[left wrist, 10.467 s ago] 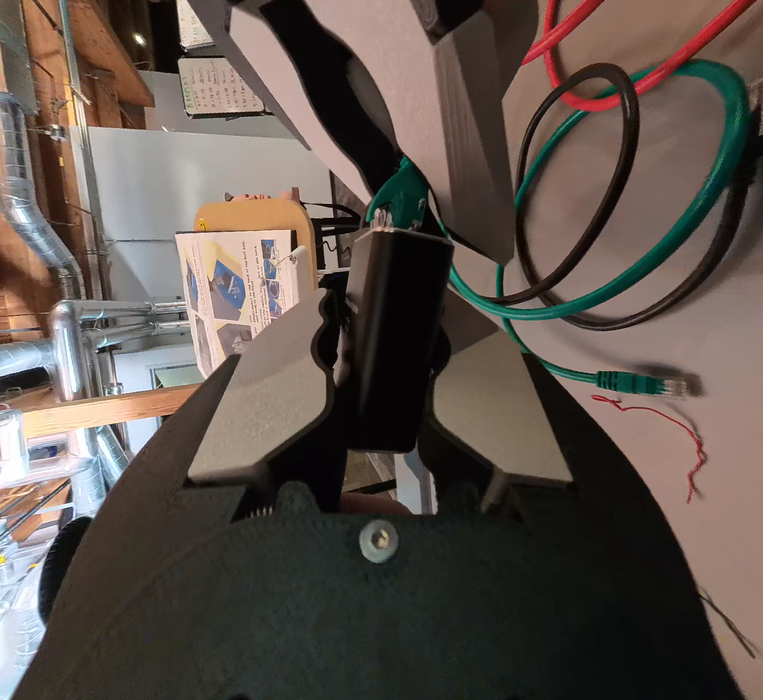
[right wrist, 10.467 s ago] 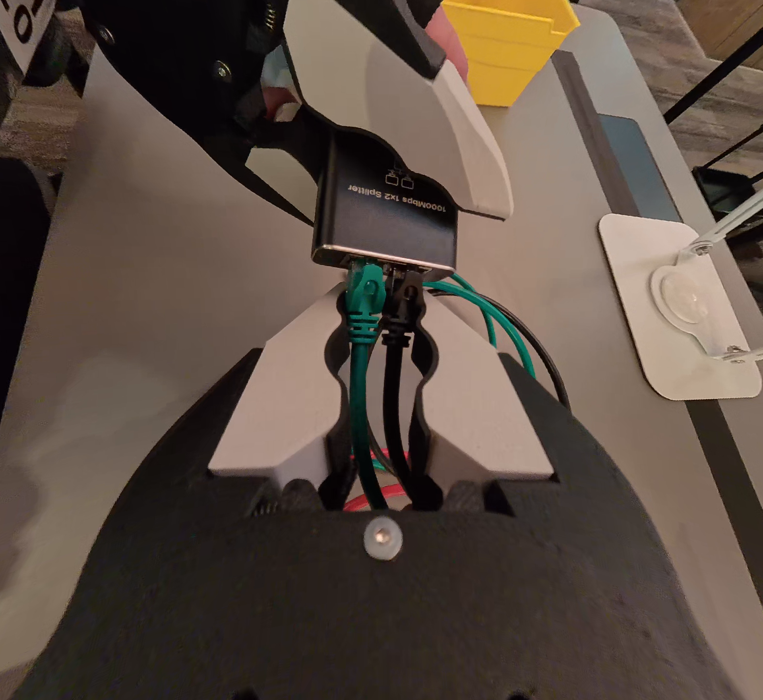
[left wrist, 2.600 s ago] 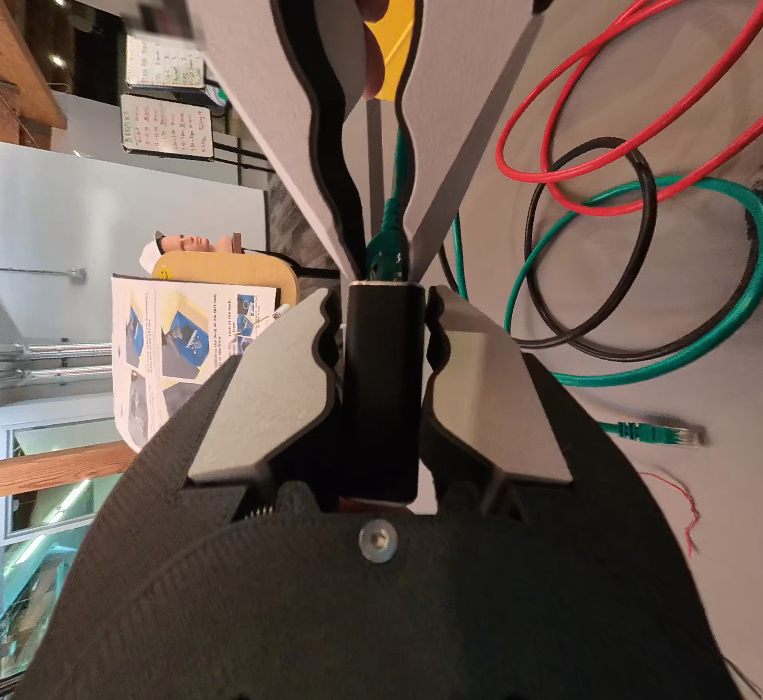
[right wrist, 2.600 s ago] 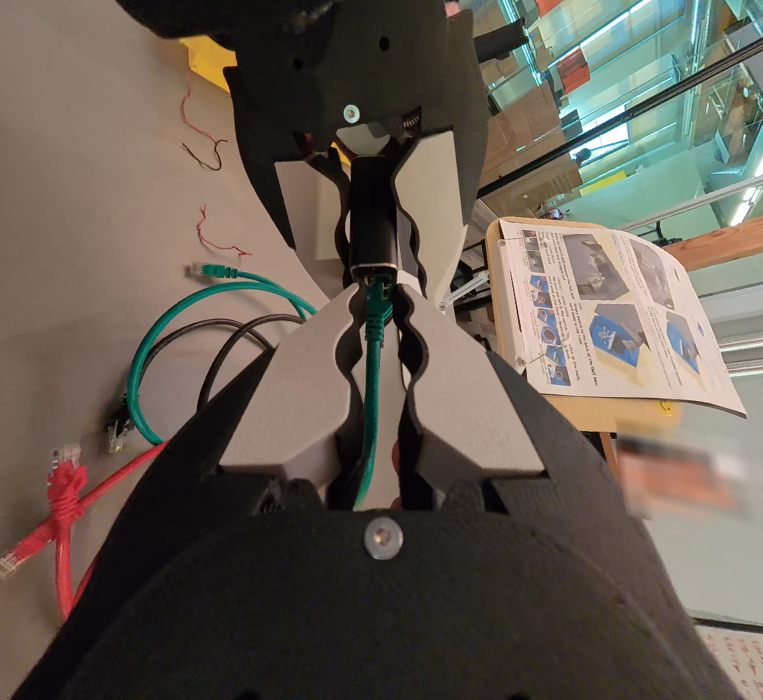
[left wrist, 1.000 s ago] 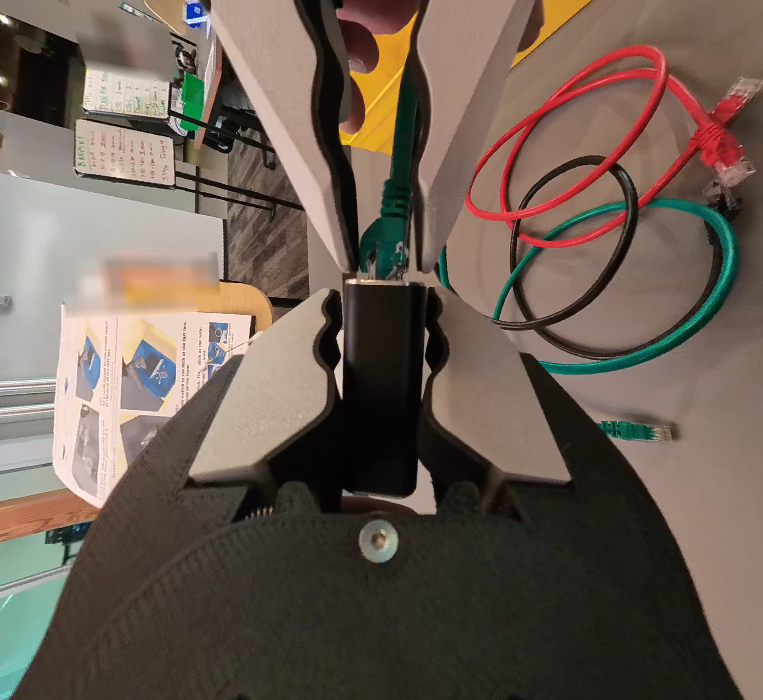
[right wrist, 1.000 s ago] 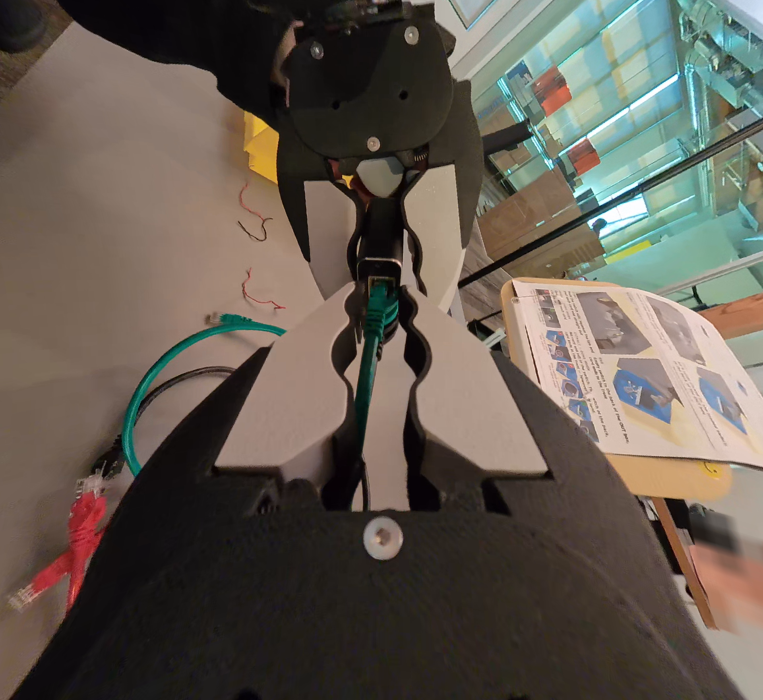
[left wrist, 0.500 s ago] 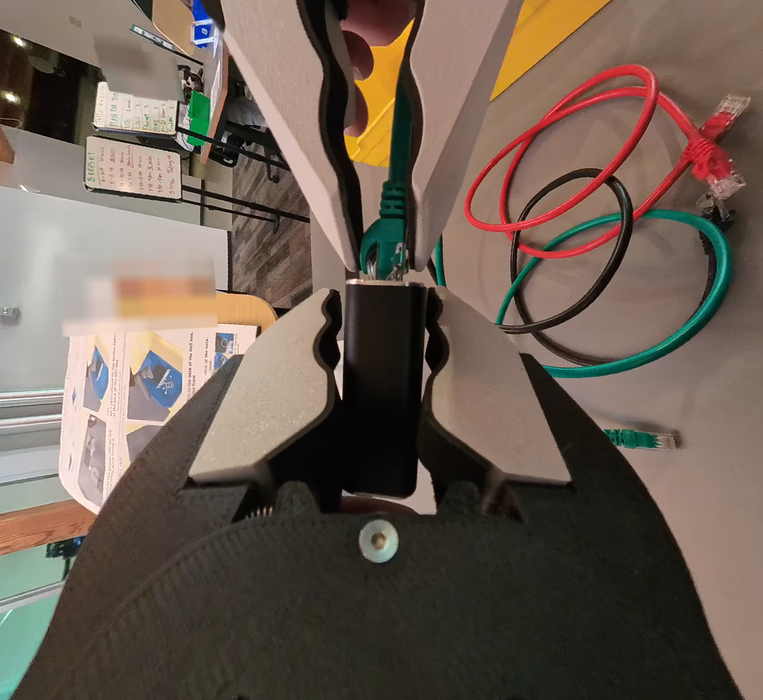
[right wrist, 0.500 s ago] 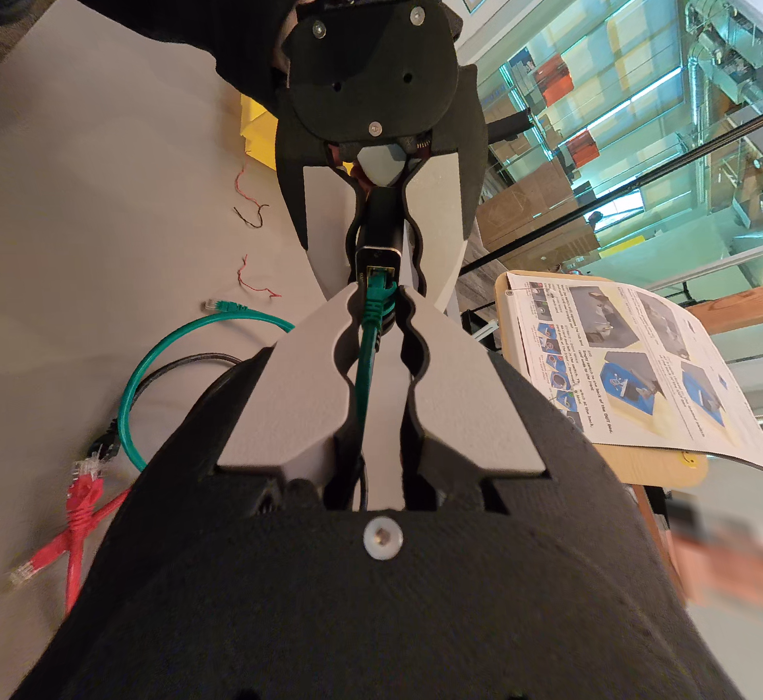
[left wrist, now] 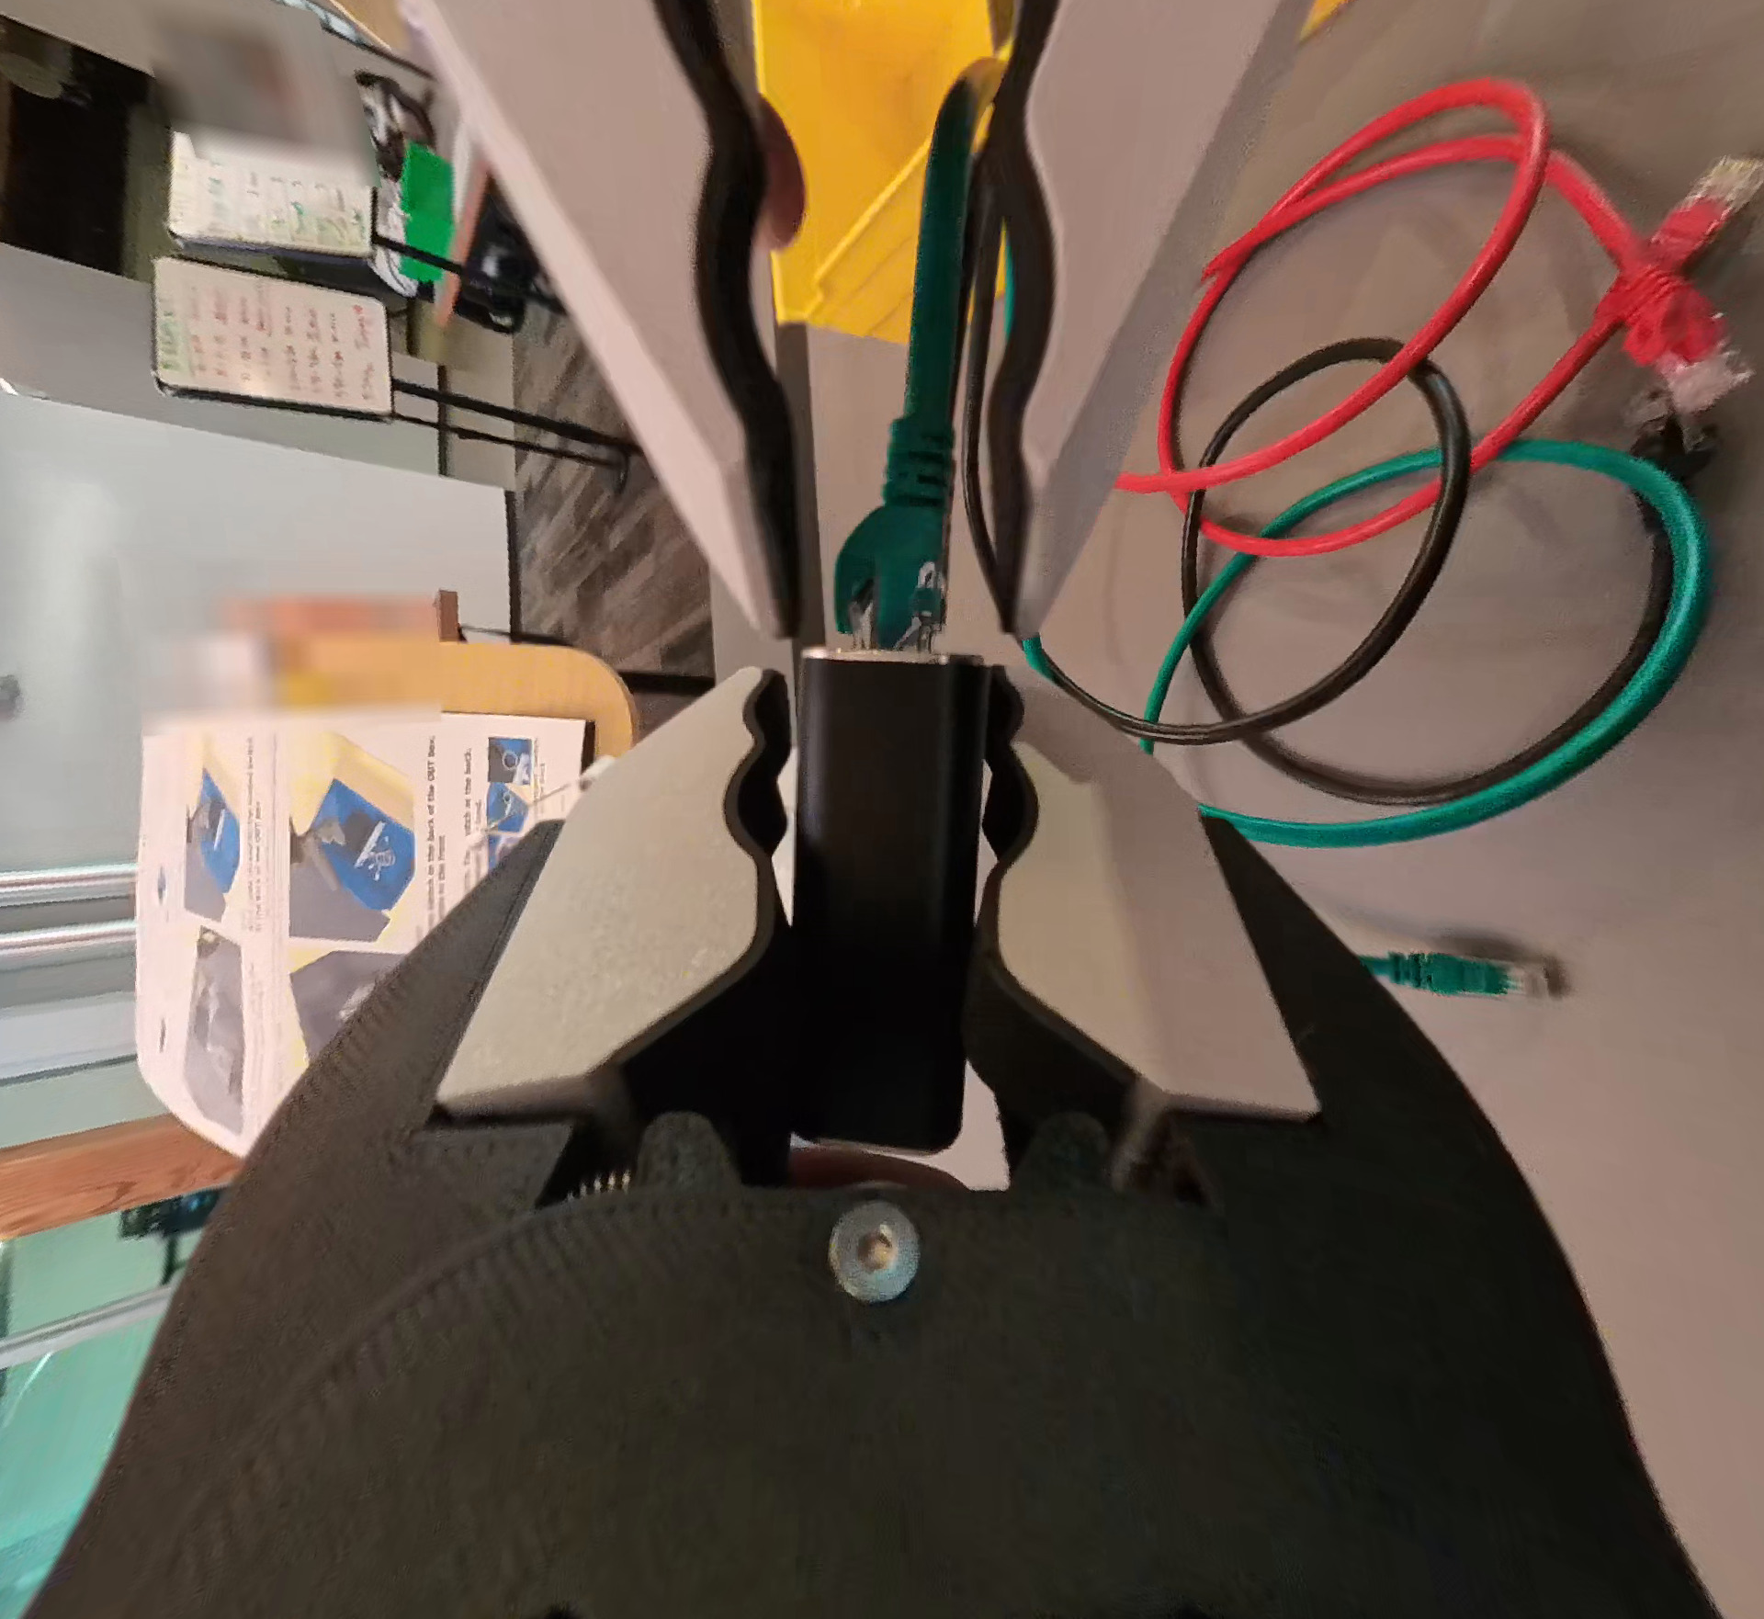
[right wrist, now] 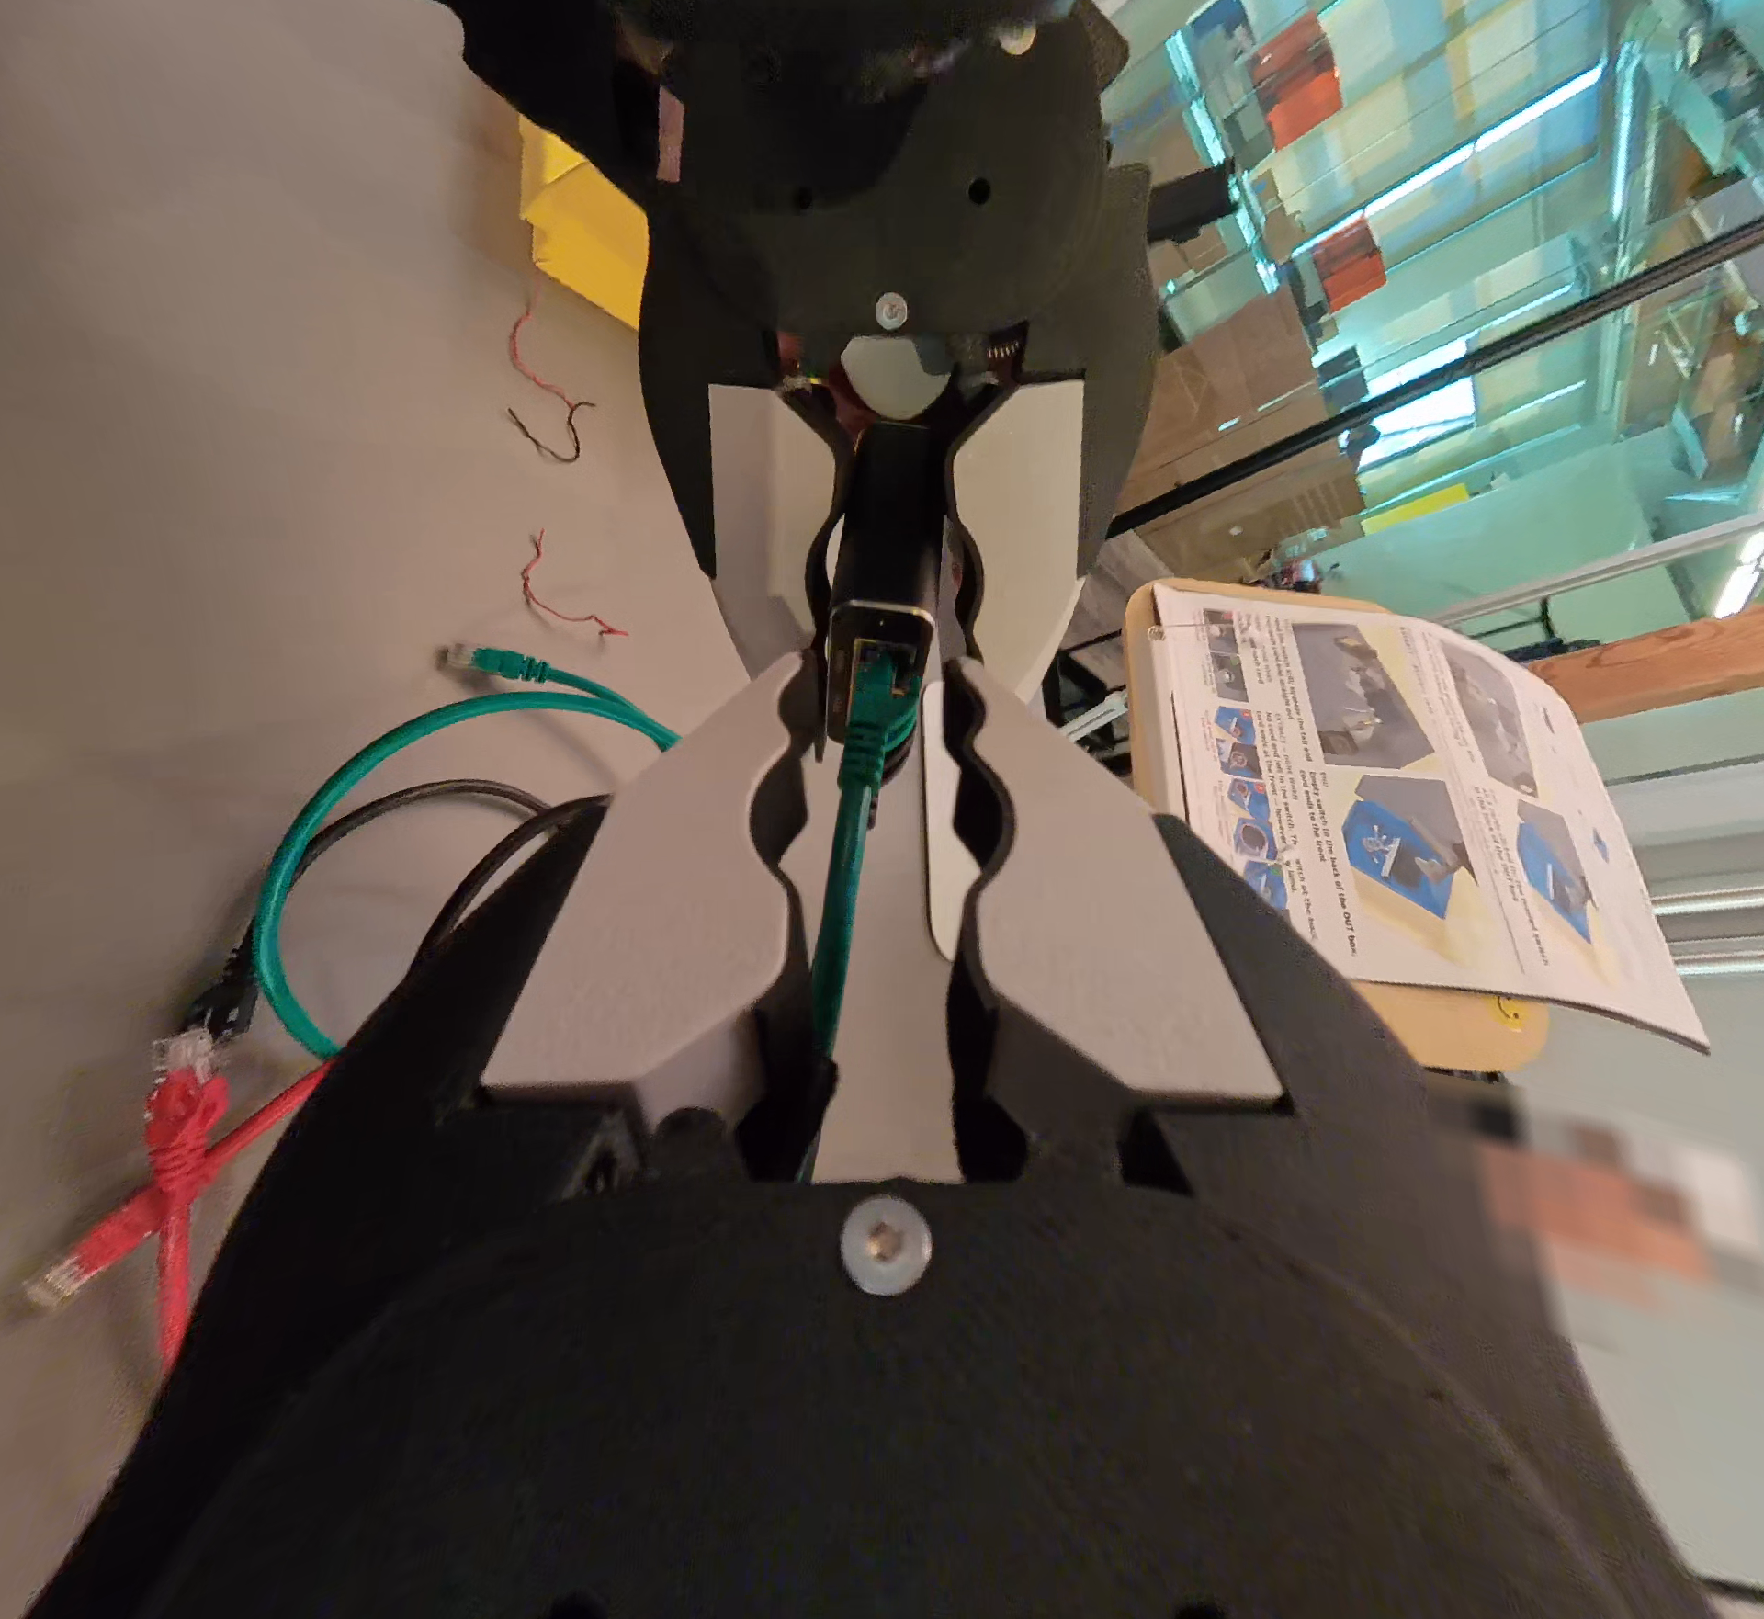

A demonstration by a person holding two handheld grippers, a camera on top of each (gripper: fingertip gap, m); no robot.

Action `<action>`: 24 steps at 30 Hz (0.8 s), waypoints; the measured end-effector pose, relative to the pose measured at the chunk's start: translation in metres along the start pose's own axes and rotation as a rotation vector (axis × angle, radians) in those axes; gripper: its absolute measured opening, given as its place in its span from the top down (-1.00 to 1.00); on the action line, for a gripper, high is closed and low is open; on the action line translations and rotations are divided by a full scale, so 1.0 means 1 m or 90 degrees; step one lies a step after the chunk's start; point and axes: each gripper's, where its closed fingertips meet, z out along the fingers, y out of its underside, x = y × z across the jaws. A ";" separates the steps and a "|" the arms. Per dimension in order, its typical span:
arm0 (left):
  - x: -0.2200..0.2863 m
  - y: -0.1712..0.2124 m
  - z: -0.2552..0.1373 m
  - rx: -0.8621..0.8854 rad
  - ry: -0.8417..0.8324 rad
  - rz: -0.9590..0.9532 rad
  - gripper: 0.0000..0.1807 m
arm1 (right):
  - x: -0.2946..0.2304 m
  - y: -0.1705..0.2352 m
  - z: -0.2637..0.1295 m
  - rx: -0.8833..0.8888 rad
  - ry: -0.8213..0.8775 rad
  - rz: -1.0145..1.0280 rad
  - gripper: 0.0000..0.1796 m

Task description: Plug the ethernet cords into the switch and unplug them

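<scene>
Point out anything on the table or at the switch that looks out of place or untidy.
Loose scraps of thin wire lie on the table near the yellow bin, apart from the cords. The red cord is knotted around itself near its plugs. At the switch, the green plug sits slightly crooked in its port.

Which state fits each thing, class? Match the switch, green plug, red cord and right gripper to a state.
Things:
1. switch
2. green plug
3. red cord
4. right gripper

States:
a. lies coiled on the table
b. clamped in the left gripper
c. open
d. in the switch's port

Pairs: 1-b, 2-d, 3-a, 4-c
</scene>
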 end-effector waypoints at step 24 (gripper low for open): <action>-0.010 -0.005 0.002 -0.090 -0.040 0.006 0.57 | 0.008 0.012 -0.008 -0.109 0.030 -0.058 0.88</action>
